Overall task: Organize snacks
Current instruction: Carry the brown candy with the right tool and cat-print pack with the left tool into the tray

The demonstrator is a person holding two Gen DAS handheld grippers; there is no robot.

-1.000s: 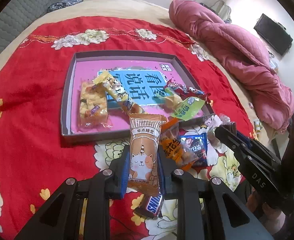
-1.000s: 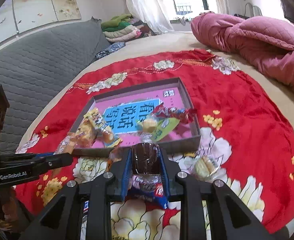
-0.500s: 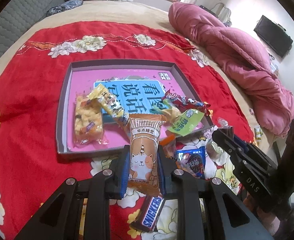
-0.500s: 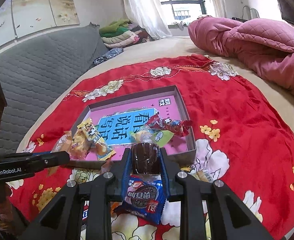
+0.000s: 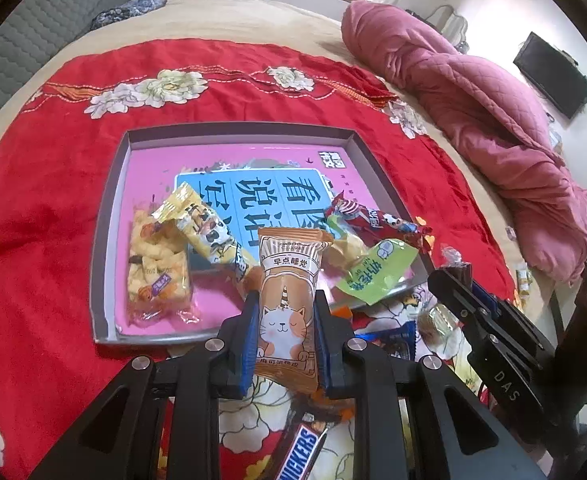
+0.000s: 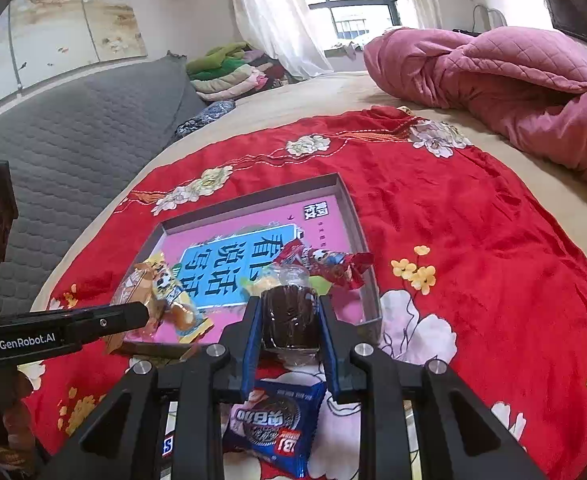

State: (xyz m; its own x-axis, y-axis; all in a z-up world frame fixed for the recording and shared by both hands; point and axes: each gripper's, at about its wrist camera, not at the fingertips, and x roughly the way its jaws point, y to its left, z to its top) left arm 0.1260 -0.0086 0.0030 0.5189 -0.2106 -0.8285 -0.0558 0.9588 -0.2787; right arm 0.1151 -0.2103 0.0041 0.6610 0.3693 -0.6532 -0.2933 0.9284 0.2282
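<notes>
My left gripper (image 5: 281,332) is shut on an orange cat-print snack packet (image 5: 287,304) and holds it upright just above the near rim of the grey tray (image 5: 105,216). My right gripper (image 6: 291,328) is shut on a clear-wrapped dark chocolate cake (image 6: 291,316), held above the tray's near right corner (image 6: 369,312). The pink-bottomed tray holds a yellow biscuit pack (image 5: 155,268), a yellow cow-print bar (image 5: 209,232), a red candy wrapper (image 5: 377,220) and a green packet (image 5: 377,272).
A Snickers bar (image 5: 299,452) and a blue Oreo pack (image 6: 273,424) lie on the red floral cloth (image 5: 33,208) below the grippers. A clear-wrapped sweet (image 5: 437,324) lies right of the tray. A pink quilt (image 5: 493,136) lies at far right, a grey headboard (image 6: 73,140) left.
Both grippers have risen and moved forward toward the tray, each keeping its snack. The loose snacks on the cloth now sit lower in both views.
</notes>
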